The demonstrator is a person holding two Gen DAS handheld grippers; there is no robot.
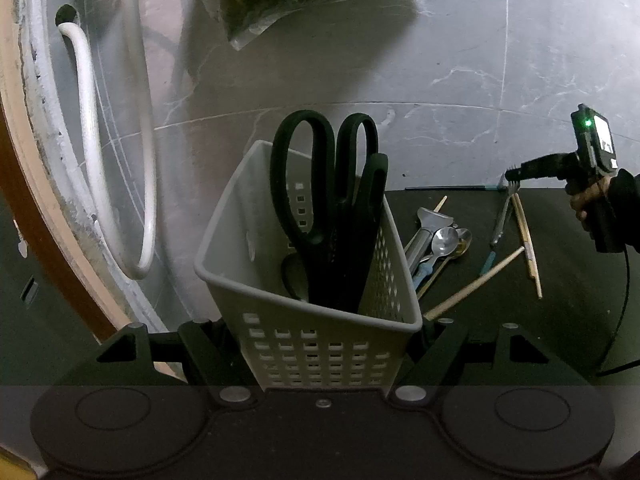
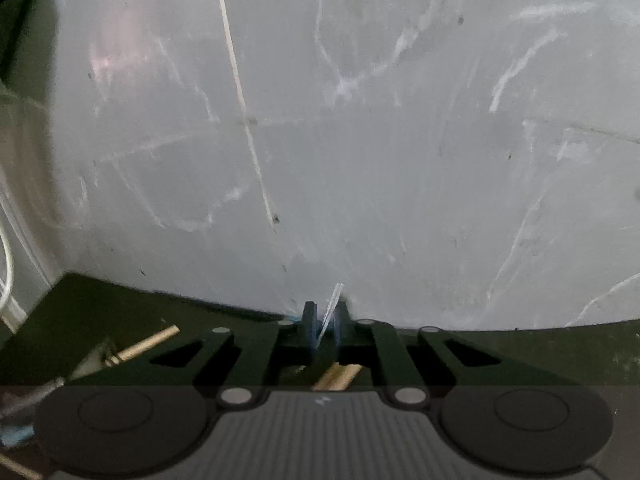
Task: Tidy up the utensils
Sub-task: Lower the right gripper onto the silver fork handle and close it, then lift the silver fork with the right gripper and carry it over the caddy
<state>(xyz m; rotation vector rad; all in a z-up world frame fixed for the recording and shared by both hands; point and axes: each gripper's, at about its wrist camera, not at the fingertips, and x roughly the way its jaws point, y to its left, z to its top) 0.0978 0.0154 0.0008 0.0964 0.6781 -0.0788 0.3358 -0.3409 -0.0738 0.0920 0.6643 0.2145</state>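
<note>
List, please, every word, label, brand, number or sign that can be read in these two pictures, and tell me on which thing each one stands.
No text can be read in either view.
Right hand-held gripper: a green light and a bright panel on its body; any marks on the panel are too small to read.
Body of the same device in the right wrist view: a small pale mark, too blurred to read.
Basket, scissors, table: no print visible.
</note>
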